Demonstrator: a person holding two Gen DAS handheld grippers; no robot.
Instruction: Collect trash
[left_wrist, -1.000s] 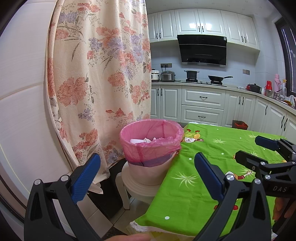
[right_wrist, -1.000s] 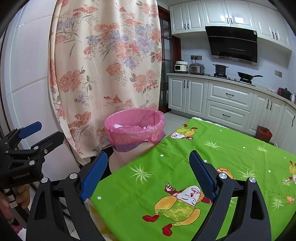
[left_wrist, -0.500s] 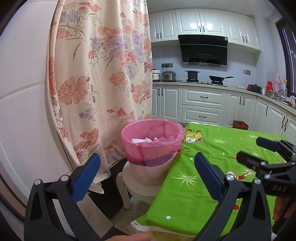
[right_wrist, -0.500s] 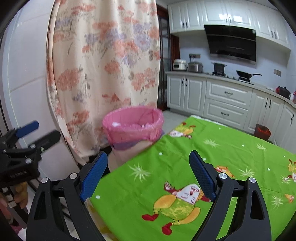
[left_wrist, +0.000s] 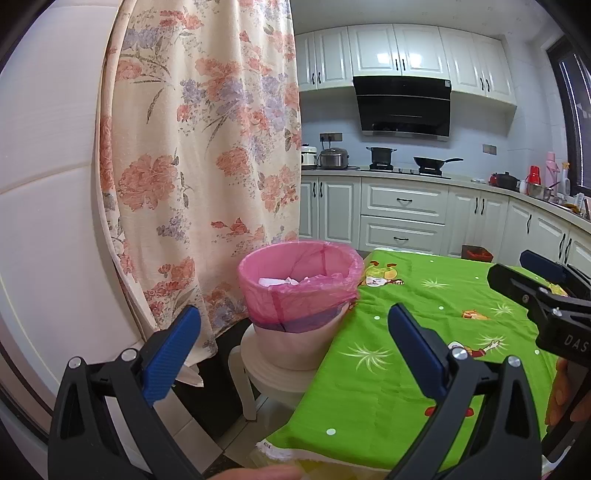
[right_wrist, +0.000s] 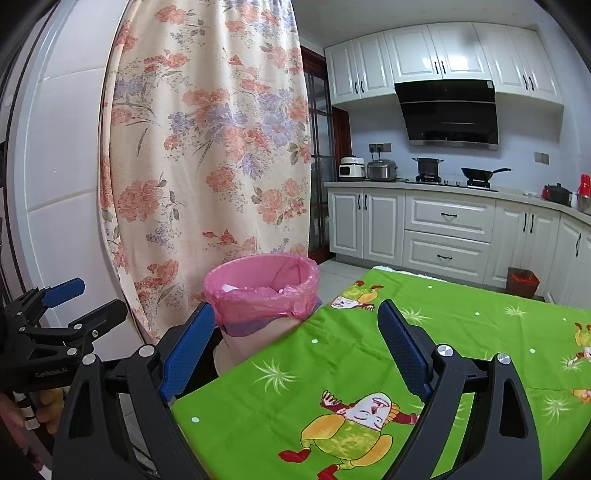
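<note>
Pink bag (left_wrist: 295, 291) lining a pale bin (left_wrist: 295, 347) on a white stool (left_wrist: 258, 373), just beside the corner of the table with the green cloth (left_wrist: 406, 369); white crumpled paper (left_wrist: 277, 282) lying low inside. Left gripper (left_wrist: 291, 349) spread wide, nothing between the blue pads, aimed at the bin from near. Right gripper (right_wrist: 295, 347) likewise spread and empty, hovering over the cloth corner with the bin just ahead. Probably thin, soft film, slippery and easy to tear; contents look light, so little weight to lift. Best hold likely on the folded-over rim, where the film bunches over the bin's edge, one gripper at each side, pinching gathered plastic rather than a single layer. Risk of dragging the light bin off the stool if the bag clings.
</note>
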